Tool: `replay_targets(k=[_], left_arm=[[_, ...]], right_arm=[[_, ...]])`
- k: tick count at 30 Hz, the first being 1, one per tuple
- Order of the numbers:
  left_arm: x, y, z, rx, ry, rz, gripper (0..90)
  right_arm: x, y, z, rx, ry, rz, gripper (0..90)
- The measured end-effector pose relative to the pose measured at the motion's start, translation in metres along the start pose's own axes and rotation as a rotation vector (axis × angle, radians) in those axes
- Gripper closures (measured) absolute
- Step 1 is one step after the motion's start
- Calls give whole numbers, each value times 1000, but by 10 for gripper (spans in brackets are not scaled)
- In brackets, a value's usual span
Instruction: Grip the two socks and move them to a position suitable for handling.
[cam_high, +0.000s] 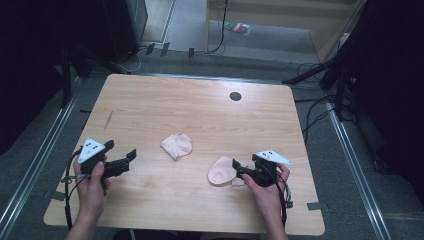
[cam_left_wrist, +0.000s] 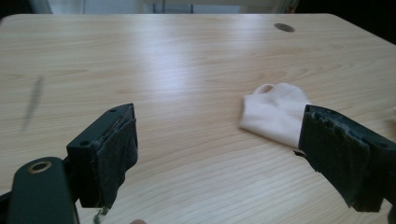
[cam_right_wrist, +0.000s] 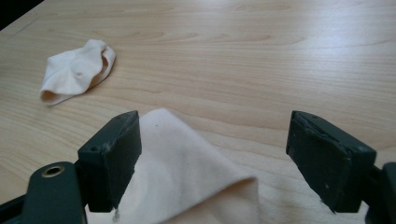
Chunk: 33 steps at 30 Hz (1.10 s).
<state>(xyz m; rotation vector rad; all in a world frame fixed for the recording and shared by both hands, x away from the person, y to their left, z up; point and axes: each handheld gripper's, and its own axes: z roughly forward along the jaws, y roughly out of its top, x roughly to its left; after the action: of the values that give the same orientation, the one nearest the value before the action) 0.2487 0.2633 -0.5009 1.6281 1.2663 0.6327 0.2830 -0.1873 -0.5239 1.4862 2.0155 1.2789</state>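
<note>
On the left, my left claw (cam_high: 121, 161) hangs low over the counter (cam_high: 150, 100) with its jaws spread wide and nothing between them. In the left gripper view the bare wood shows between the two pads, and the first sock (cam_left_wrist: 276, 113) lies beyond the far pad, near it but apart. From the high view that sock (cam_high: 177, 145) sits crumpled near the middle of the counter, a little to the right of the left claw and untouched.

Further right, the second sock (cam_high: 222, 171) lies flat near the front edge, and my right claw (cam_high: 239, 172) is at its right end. In the right gripper view the jaws stand wide apart, and the cloth (cam_right_wrist: 187, 177) reaches up between them, lying against the inner face of one pad and well short of the other. I am not gripping it yet.

My reading is that the work is at its start: both socks are loose and separate on the counter, neither lifted, neither paired or folded. The right side is closest to a grasp, needing the jaws brought together on the cloth. The left side has to travel over to the middle sock first.
</note>
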Motion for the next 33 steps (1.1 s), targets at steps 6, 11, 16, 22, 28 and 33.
replay_targets(k=[6,11,16,22,28,33], left_arm=[[-23,2,14,-2,-59,-14,114],[-38,-5,19,8,-113,23,112],[-52,-13,22,17,-164,58,100],[-46,-15,21,33,-160,42,94],[-41,-15,19,40,-143,28,95],[-40,-13,16,35,-141,28,95]], right_arm=[[4,-4,4,36,21,9,182],[10,-9,8,81,-28,-17,269],[12,-11,8,107,-46,-36,353],[16,-18,14,156,-36,-79,397],[20,-19,14,169,-45,-136,749],[26,-9,1,82,43,-114,840]])
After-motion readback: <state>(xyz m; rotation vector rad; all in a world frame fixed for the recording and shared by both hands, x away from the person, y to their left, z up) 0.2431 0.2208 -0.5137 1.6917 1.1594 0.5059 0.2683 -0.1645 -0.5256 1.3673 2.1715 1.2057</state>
